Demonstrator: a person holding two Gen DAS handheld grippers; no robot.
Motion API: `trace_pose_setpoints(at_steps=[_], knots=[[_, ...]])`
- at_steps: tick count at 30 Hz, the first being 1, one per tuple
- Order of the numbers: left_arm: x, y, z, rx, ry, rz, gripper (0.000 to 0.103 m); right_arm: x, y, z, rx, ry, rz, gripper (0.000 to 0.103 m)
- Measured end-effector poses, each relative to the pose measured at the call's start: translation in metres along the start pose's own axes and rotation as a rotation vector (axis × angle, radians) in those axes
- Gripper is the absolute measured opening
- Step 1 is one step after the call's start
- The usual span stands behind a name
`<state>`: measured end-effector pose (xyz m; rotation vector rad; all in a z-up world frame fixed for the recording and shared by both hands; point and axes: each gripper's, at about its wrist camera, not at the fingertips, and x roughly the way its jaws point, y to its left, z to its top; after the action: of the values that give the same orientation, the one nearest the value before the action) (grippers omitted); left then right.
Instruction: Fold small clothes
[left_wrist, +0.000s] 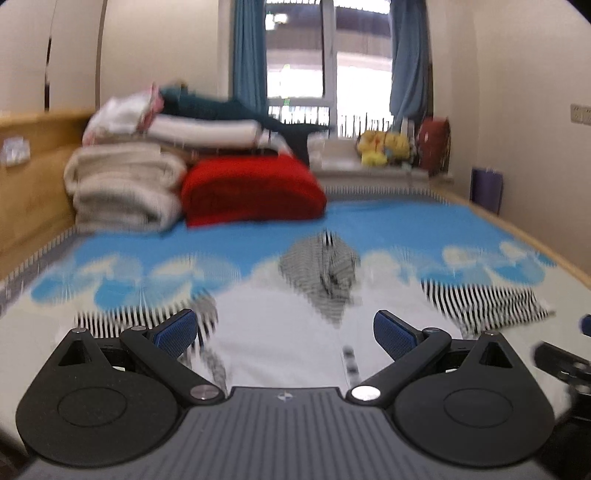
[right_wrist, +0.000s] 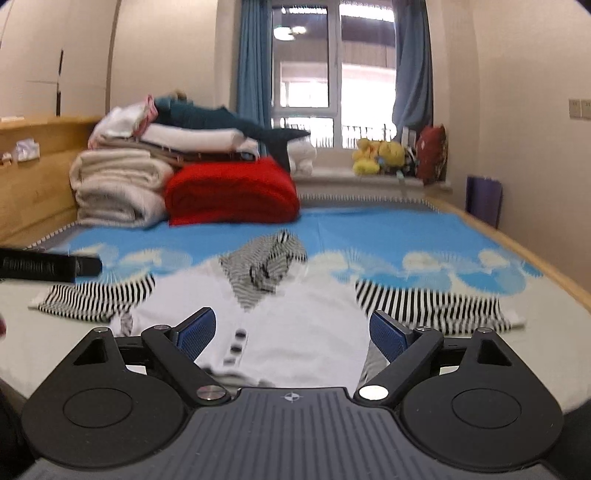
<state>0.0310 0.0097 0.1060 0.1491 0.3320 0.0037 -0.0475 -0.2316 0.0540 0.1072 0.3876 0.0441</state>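
Note:
A small white garment (right_wrist: 295, 325) with black-and-white striped sleeves (right_wrist: 424, 306) and a striped collar (right_wrist: 266, 262) lies flat on the bed, front up, with dark buttons (right_wrist: 236, 345) down its middle. My right gripper (right_wrist: 291, 332) hovers above its lower body, jaws wide open, nothing between the blue pads (right_wrist: 388, 332). My left gripper (left_wrist: 284, 332) is also open over the same garment (left_wrist: 280, 332), left of centre, holding nothing. The left wrist view is motion-blurred. A dark part of the left tool (right_wrist: 51, 266) shows at the left edge of the right wrist view.
The bed cover (right_wrist: 369, 232) is blue with white clouds. A stack of folded cream blankets (right_wrist: 118, 188), a red blanket (right_wrist: 232, 192) and a teal garment sit at the back left by the wooden headboard (right_wrist: 33, 173). Plush toys (right_wrist: 376, 155) line the windowsill.

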Motion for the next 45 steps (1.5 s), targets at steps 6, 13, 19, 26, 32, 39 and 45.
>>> trace_pose_setpoints(at_steps=[6, 13, 19, 26, 32, 39, 45], knots=[[0.057, 0.011, 0.048, 0.084, 0.009, 0.024, 0.098, 0.018, -0.027, 0.040, -0.036, -0.064, -0.082, 0.096], [0.156, 0.040, 0.060, 0.094, 0.106, 0.079, 0.087, 0.060, -0.041, 0.072, -0.064, -0.065, -0.092, 0.096], [0.239, 0.076, 0.068, 0.057, 0.147, 0.111, 0.063, 0.101, -0.026, 0.099, -0.074, -0.080, -0.057, 0.096], [0.285, 0.119, 0.054, 0.005, 0.112, 0.173, 0.055, 0.159, 0.007, 0.130, -0.062, -0.098, 0.059, 0.087], [0.305, 0.165, 0.025, -0.091, 0.171, 0.212, 0.045, 0.208, 0.036, 0.144, -0.113, -0.144, 0.133, 0.070], [0.322, 0.246, -0.023, -0.247, 0.313, 0.322, 0.045, 0.263, 0.037, 0.101, -0.095, -0.035, 0.112, 0.069], [0.341, 0.321, -0.079, -0.385, 0.473, 0.520, 0.056, 0.302, 0.037, 0.101, -0.069, 0.068, 0.126, 0.068]])
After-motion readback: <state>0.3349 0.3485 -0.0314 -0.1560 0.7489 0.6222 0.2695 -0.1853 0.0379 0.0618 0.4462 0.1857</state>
